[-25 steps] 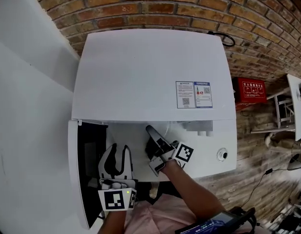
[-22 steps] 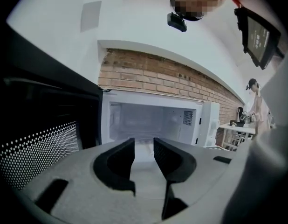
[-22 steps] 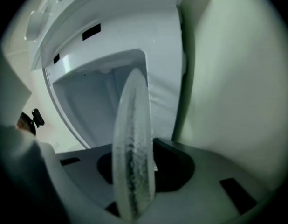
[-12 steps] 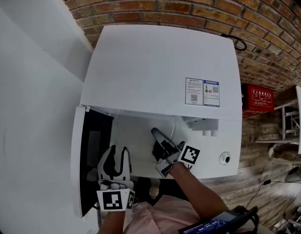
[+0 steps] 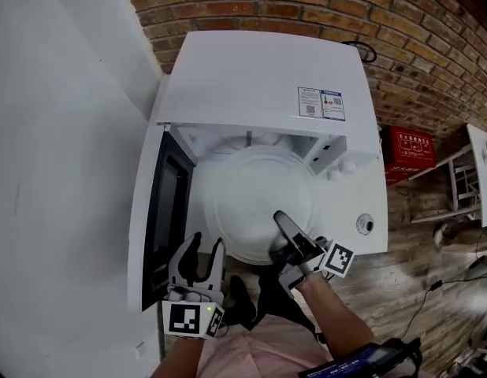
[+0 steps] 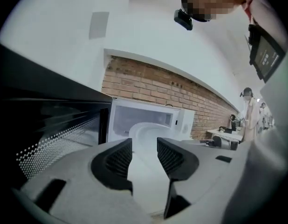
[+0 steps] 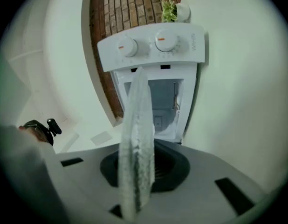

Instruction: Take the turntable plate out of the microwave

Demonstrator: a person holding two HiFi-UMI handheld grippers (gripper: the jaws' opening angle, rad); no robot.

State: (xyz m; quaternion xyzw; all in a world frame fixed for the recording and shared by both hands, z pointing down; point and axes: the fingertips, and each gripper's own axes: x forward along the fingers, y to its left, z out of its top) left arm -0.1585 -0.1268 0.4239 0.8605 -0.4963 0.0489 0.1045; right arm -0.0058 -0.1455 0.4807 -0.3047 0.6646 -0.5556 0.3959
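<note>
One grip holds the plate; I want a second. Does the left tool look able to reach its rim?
Probably yes: the left tool, jaws just opening and empty, sits beside the plate's near rim, nothing between. The door stands aside; the right tool, just closed, grips farther right.

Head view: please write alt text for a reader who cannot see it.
The right tongs, just closed, grip the near rim of the turntable plate at the open microwave. The left tongs, jaws just opening, hold nothing beside the door.
</note>
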